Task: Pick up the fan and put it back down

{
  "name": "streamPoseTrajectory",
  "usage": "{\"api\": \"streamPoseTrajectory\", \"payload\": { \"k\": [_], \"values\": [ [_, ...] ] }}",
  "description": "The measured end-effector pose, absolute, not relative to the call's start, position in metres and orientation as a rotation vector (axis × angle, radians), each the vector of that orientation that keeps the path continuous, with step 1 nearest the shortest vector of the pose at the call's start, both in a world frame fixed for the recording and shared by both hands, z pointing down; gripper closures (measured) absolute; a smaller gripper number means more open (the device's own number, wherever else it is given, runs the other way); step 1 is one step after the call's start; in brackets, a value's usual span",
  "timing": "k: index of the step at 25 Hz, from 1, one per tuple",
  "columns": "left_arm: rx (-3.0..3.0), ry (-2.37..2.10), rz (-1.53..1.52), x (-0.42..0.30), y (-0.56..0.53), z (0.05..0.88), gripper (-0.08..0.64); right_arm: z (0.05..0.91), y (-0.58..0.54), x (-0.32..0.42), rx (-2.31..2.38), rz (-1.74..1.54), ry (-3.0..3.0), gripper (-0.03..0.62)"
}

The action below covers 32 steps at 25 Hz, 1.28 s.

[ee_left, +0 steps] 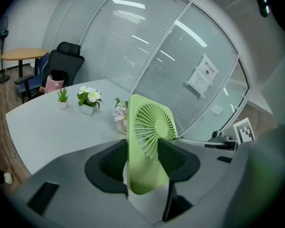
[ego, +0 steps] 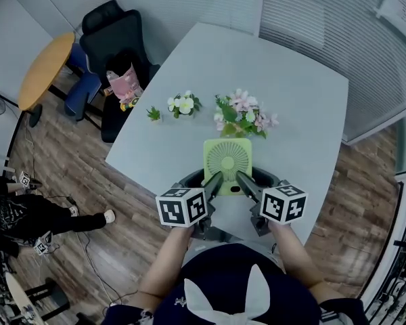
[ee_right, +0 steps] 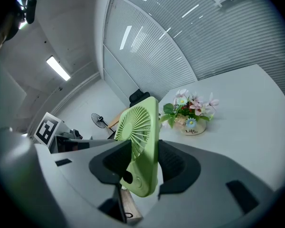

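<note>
In the head view I hold the fan with both tools, one on each low corner, so it cannot tip. The left gripper is at 7 o'clock on the fan and the right gripper at 5 o'clock. The flowers stand close at 12 o'clock. The table edge is near at 6 o'clock, and there is bare room at 9 and 3.

In the left gripper view the jaws are part open and press on the fan.

In the right gripper view the jaws pinch it the same way.
</note>
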State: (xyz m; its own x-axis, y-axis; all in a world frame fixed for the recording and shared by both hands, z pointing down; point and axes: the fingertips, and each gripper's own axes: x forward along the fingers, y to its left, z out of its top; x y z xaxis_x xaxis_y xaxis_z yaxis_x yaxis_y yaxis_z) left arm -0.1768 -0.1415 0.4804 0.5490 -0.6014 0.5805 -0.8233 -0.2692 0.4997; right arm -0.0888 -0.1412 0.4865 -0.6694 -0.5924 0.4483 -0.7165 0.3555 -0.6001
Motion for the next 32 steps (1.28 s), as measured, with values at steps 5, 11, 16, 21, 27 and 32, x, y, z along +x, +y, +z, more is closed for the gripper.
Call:
{"api": "streamPoseTrajectory", "payload": {
  "k": [5,11,16,21,27,32],
  "values": [
    [1.938,-1.144,0.360,-0.181,-0.139,0.495,0.345,0.499,-0.141,-0.093,1.165,1.223,-2.425,0.414],
    [1.889,-1.124,0.386,-0.180,-0.135,0.517,0.345,0.520,-0.138,-0.093,1.144,1.236,-2.373,0.414],
    [1.843,-1.097,0.406,-0.176,-0.132,0.536,0.345,0.538,-0.134,-0.088,1.135,1.261,-2.320,0.414],
    [1.801,-1.071,0.430,-0.172,-0.128,0.556,0.345,0.560,-0.129,-0.085,1.115,1.299,-2.266,0.413],
    [1.743,-1.030,0.470,-0.167,-0.120,0.585,0.345,0.588,-0.121,-0.081,1.091,1.346,-2.211,0.411],
    [1.688,-1.006,0.505,-0.168,-0.112,0.607,0.345,0.611,-0.113,-0.081,1.060,1.406,-2.158,0.411]
  ]
}}
